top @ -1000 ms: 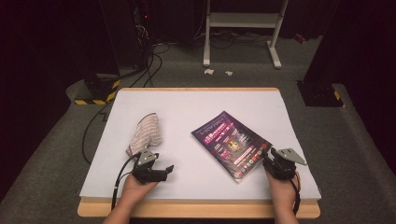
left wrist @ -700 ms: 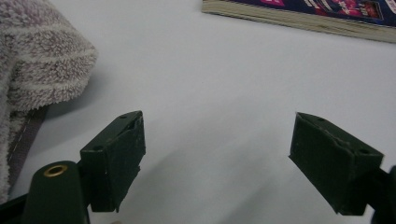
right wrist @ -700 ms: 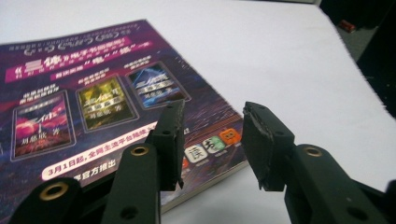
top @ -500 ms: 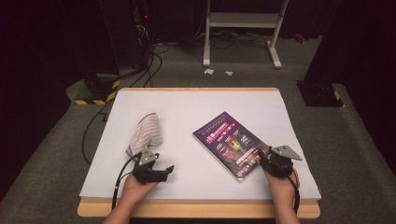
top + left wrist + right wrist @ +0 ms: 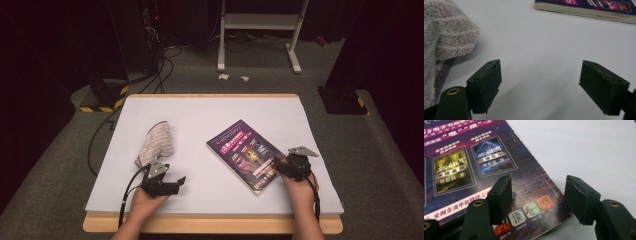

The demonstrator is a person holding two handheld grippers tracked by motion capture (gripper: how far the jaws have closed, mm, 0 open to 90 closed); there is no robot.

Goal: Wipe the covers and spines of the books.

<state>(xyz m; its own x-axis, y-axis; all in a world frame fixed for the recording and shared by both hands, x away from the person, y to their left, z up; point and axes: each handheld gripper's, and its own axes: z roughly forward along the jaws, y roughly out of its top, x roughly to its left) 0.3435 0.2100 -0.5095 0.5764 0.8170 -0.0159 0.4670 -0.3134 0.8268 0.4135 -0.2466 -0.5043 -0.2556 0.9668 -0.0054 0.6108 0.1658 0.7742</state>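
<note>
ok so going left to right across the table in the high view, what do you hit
striped towel → left gripper → book → right gripper
</note>
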